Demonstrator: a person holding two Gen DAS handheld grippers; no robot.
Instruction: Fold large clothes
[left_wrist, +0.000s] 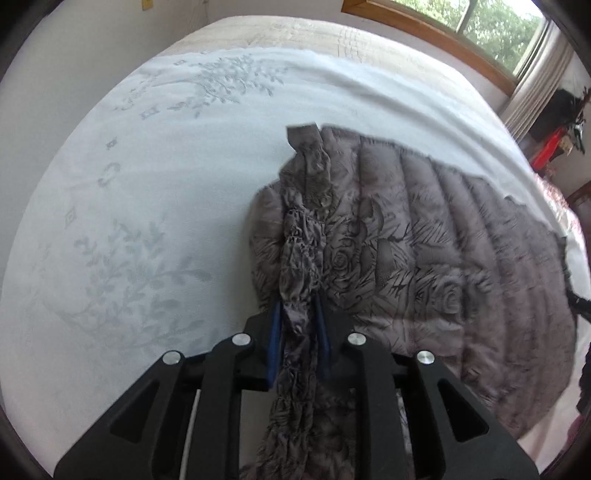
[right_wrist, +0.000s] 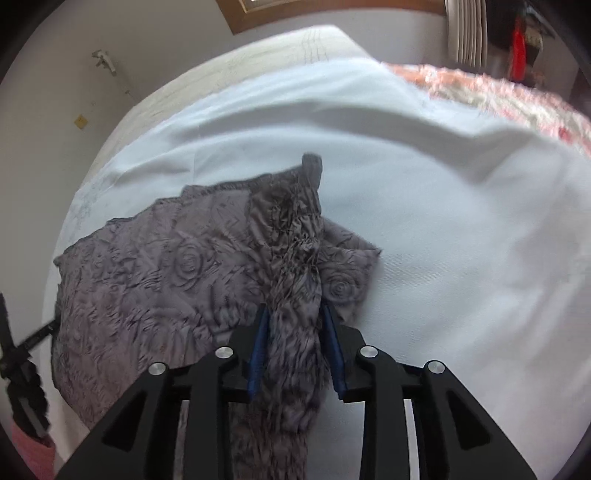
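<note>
Left gripper (left_wrist: 298, 314), jaws around a bunched strip of grey rose-patterned garment (left_wrist: 406, 258), white bedsheet (left_wrist: 147, 184)

A bed (left_wrist: 147, 184) fills the room's middle, spread with a pale sheet (right_wrist: 443, 221) woven with faint leaf patterns. Beyond the bed's far edge runs a plain white wall (left_wrist: 92, 22). Up and right of the bed a wood-framed window (left_wrist: 480, 33) lets in daylight (green trees outside), with a light curtain (left_wrist: 535, 85) hanging beside it.
</note>
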